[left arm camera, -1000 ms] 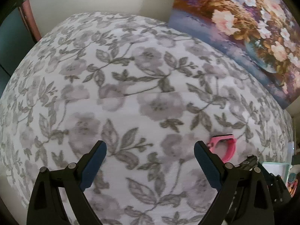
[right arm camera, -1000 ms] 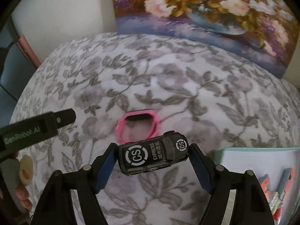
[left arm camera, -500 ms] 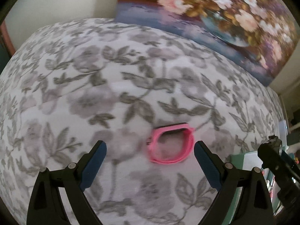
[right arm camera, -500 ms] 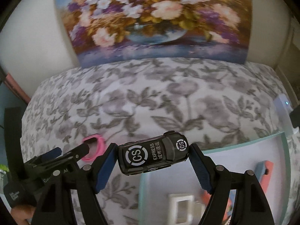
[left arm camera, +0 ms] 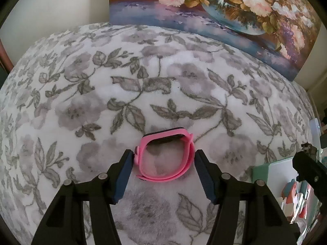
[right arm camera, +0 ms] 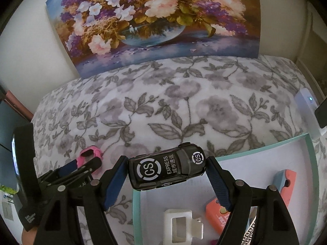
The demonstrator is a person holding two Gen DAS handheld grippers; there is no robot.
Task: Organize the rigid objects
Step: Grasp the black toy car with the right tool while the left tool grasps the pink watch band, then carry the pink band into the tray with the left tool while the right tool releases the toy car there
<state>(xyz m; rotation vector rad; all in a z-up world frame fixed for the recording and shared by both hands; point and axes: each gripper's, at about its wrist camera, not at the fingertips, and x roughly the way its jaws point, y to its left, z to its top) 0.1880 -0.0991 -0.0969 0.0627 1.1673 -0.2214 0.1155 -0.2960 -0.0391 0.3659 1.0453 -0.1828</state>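
Floral grey-and-white bedding (left arm camera: 143,65) is spreading under both grippers, with a flower painting (right arm camera: 155,20) leaning against the wall behind it.

Over the mint-rimmed tray (right arm camera: 265,143), the right gripper (right arm camera: 165,175) is carrying a black toy car (right arm camera: 166,168), its 2 blue pads pressing on the car's nose and tail. The car is hanging above the tray's near-left corner, not yet set down. Inside the tray, several pieces are already lying: a white clip (right arm camera: 181,224), an orange block (right arm camera: 216,212) and an orange-and-blue piece (right arm camera: 285,180), with more partly hidden behind the right finger.

Meanwhile the left gripper (left arm camera: 163,169) is working on a pink watch band (left arm camera: 165,157) lying on the bedding, well to the left of the tray. Its jaws have just been closing, and the band is sitting between them. The left pad (left arm camera: 124,173) is looking as if it is touching the band's side, while a thin gap is showing at the right pad, so the fingers are bracketing the band and not yet clamping it.

Judging by this, the sorting is well underway: several items are in the tray, the car is about to join them, and the band is looking like the last loose thing on the visible bedding. What is remaining is lowering and releasing the car, then finishing the squeeze on the band and carrying it across.
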